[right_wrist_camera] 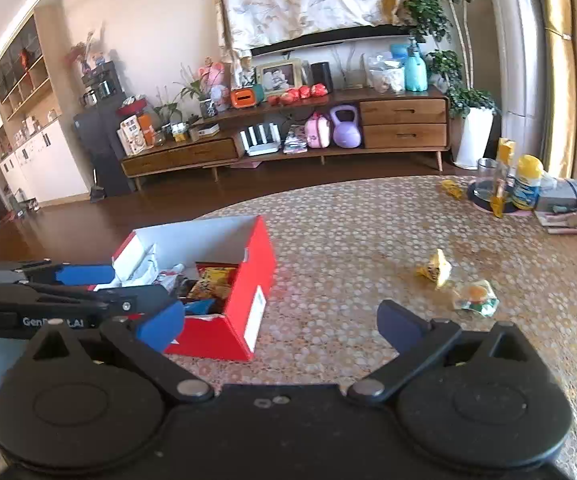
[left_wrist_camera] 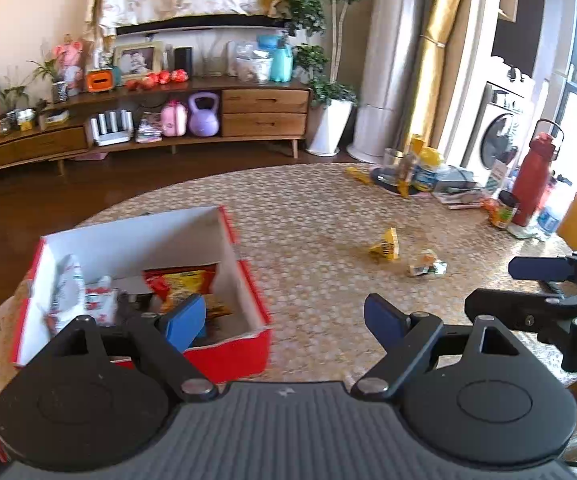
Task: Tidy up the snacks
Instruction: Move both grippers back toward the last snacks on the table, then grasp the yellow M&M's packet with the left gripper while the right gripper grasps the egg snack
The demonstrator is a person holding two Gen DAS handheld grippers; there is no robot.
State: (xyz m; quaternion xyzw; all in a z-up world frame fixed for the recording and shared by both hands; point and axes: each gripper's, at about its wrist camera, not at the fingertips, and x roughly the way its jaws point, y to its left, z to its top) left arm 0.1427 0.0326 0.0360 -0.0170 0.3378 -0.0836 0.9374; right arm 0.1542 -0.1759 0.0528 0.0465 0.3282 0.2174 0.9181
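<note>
A red box with white inside (left_wrist_camera: 244, 280) (right_wrist_camera: 260, 264) stands on the patterned round table and holds several snack packets, among them a yellow-red one (left_wrist_camera: 184, 280) (right_wrist_camera: 212, 282) and a white-red one (left_wrist_camera: 96, 300). Two loose snacks lie on the table to its right: a yellow packet (left_wrist_camera: 386, 245) (right_wrist_camera: 436, 268) and a clear green-orange packet (left_wrist_camera: 426, 264) (right_wrist_camera: 474, 298). My left gripper (left_wrist_camera: 284, 320) is open and empty, its left finger over the box's front. My right gripper (right_wrist_camera: 282, 324) is open and empty, just right of the box, short of the loose snacks.
At the table's far right stand a red bottle (left_wrist_camera: 532, 180), a jar (left_wrist_camera: 504, 210), a glass (left_wrist_camera: 394, 164), a yellow-lidded tub (right_wrist_camera: 526, 184) and books (right_wrist_camera: 564, 216). Beyond the table's edge are dark floor and a wooden sideboard (right_wrist_camera: 402, 120).
</note>
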